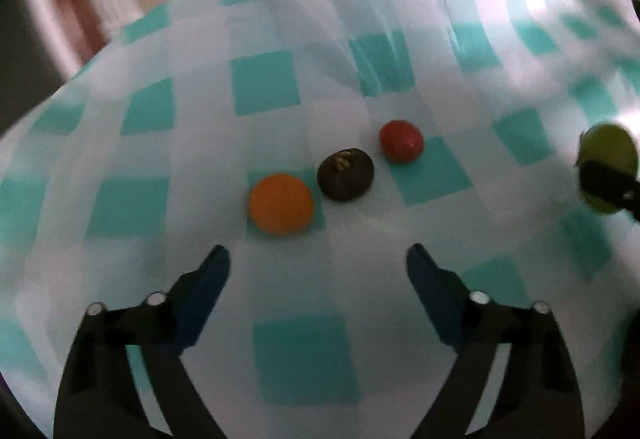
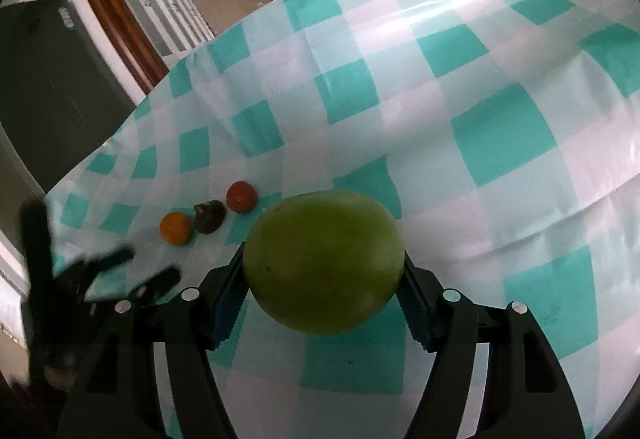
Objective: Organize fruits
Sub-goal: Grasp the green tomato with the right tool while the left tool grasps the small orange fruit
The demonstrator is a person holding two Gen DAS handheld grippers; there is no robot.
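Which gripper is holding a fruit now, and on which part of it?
The right gripper holds the large green fruit by its two opposite sides. The left gripper holds nothing.

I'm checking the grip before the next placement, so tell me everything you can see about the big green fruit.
The large round green fruit has smooth, matte yellow-green skin with faint specks. It sits clamped between the right claw's ridged blue pads, over the teal-and-white checked tablecloth; whether it touches the cloth is unclear. In the left wrist view it shows at the right edge.
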